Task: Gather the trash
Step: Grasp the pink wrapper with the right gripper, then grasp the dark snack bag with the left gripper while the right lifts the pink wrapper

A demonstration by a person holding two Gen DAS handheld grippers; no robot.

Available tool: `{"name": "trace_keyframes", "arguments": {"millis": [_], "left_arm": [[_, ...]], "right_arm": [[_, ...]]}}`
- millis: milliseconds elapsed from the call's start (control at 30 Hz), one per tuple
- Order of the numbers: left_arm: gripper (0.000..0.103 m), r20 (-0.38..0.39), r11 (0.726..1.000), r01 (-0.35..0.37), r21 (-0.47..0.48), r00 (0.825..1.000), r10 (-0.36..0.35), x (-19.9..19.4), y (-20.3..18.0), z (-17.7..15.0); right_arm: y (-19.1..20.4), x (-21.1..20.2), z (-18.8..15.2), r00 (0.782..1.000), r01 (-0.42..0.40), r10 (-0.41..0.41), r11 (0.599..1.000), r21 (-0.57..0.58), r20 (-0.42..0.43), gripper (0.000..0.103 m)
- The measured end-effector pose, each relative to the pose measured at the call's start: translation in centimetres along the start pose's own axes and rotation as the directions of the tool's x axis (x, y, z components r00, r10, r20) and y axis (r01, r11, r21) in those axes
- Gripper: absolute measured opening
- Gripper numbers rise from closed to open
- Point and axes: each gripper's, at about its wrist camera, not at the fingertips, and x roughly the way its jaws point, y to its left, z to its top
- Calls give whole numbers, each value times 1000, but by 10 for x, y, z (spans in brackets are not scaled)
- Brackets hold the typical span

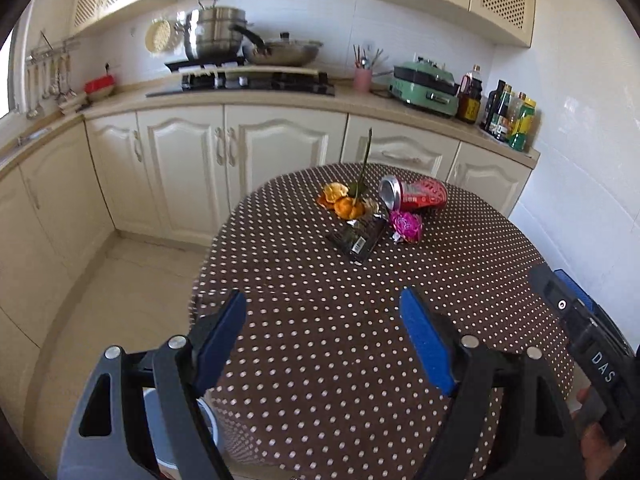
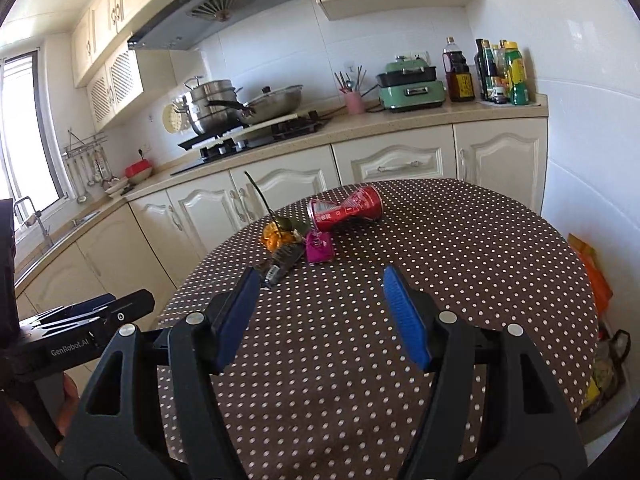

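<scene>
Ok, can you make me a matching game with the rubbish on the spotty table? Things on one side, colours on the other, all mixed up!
Things:
1. crushed can
2. fruit peel
3. crumpled foil wrapper
4. flat snack packet

Colours:
A. orange
B. black
C. red
D. pink-purple

Pairs: 1-C, 2-A, 3-D, 4-B

All four lie close together on the spotty tablecloth. The left gripper and the right gripper are both open and have not reached them.

Home kitchen: gas hob point(image 1: 256, 80) w/ pots, range hood point(image 2: 208, 4), cream cabinets point(image 1: 240, 160), condiment bottles point(image 2: 500, 72).
</scene>
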Motion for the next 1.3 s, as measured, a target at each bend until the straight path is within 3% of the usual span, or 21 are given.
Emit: {"name": "trace_keyframes", "arguments": {"millis": [333,700,733,800,833,867,1067,1300], "left_arm": [[78,-98,997,46,-69,994,-53,75,13,36],[78,-188,990,50,-131,979,-74,134,29,54],[78,-196,990,50,-131,978,-75,141,28,56],[78,-206,990,55,-131,975,-81,148,27,57],[78,-215,989,58,-136,973,-87,153,27,58],[78,-222,988,64,-140,970,-94,157,26,58],[78,-258,984,94,-152,957,-131,171,19,57],[78,-284,992,96,-83,952,-116,183,-6,61]], "right_arm": [[1,78,28,993,-17,14,1000,-25,-121,64],[2,176,34,948,-50,52,999,13,-315,64],[1,180,33,945,-49,51,999,15,-323,63],[0,186,32,942,-49,49,999,8,-332,49],[-1,188,32,939,-59,59,998,13,-338,35],[-3,190,32,937,-69,72,997,22,-342,28],[-13,172,29,948,-63,72,997,40,-309,24],[-18,149,29,970,-42,52,998,48,-236,24]]}}
